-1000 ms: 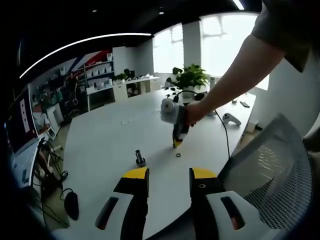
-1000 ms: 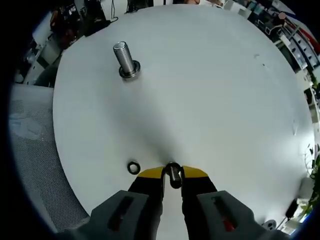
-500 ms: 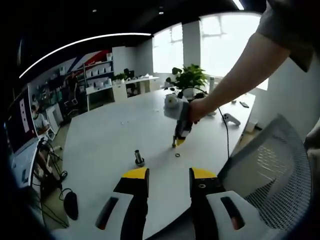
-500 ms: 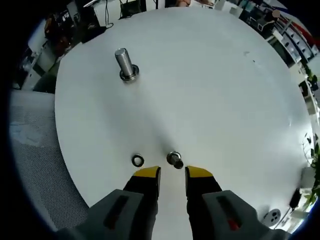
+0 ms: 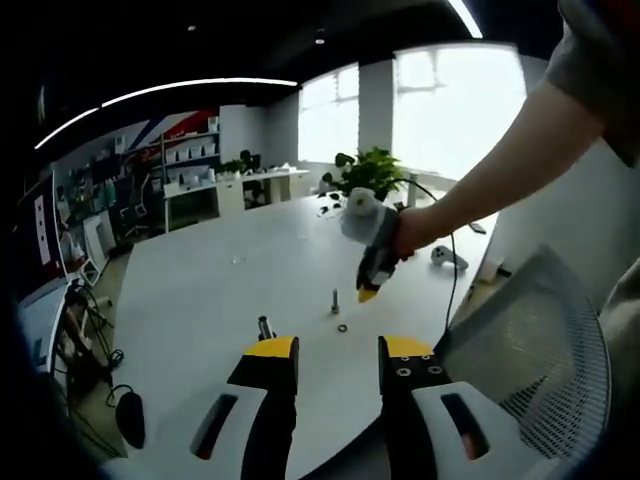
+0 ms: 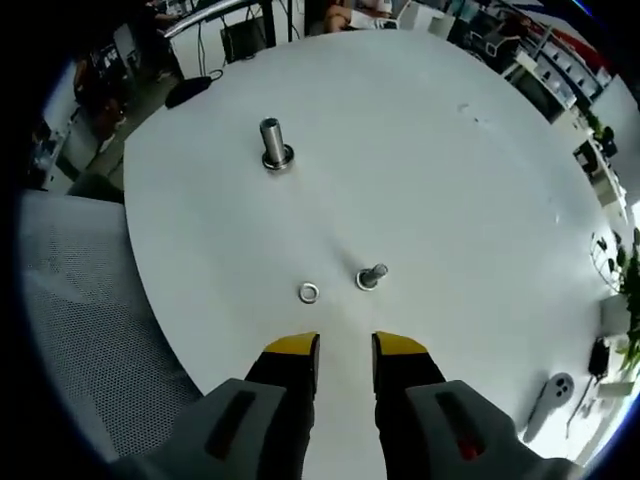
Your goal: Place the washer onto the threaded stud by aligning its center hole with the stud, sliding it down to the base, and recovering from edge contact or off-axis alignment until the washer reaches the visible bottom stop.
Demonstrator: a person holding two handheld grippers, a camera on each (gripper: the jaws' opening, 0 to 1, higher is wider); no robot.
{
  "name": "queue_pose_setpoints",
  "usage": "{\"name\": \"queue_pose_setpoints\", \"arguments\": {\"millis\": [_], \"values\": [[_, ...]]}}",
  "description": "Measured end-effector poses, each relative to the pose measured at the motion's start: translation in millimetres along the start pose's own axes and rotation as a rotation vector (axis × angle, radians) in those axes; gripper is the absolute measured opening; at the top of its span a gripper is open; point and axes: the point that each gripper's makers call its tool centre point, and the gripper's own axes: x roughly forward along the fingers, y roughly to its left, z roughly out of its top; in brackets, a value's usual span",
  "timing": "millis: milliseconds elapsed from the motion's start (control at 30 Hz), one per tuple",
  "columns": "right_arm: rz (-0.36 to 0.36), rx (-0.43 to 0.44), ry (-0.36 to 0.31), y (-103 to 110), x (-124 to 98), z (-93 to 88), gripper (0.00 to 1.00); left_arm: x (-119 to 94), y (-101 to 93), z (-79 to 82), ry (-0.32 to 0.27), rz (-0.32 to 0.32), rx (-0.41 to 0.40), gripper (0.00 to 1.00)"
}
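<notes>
Left gripper view: left gripper [image 5: 338, 352] low over near edge of white table [image 5: 200, 290], jaws apart, nothing between them. Right gripper [image 5: 368, 293], held by person's hand [image 5: 410, 232], hangs above table; jaw gap not readable here. Below it small stud [image 5: 335, 300] stands upright, washer [image 5: 342, 327] flat just beside. Larger stud [image 5: 265, 327] near left jaw tip.

Right gripper view: right gripper [image 6: 345, 345] above table [image 6: 480, 220], jaws apart, empty. Washer [image 6: 308, 292] lies flat on table, beside small stud [image 6: 371, 276], not touching. Larger stud [image 6: 273, 145] upright, well apart. Mesh chair [image 6: 80, 330] at table edge.
</notes>
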Motion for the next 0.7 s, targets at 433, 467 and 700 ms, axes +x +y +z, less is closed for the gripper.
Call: {"name": "queue_pose_setpoints", "arguments": {"millis": [433, 467, 700], "values": [[0.017, 0.0, -0.016, -1, 4, -3.2, 0.23, 1, 1.7, 1.7, -0.01, -0.008, -0.034, 0.3], [0.02, -0.005, -0.017, -2, 5, -3.9, 0.23, 2, 1.7, 1.4, -0.009, -0.006, -0.033, 0.3], [0.044, 0.011, -0.04, -9, 7, -10.1, 0.23, 0, -5.7, 4.7, -0.02, -0.021, 0.006, 0.3]]}}
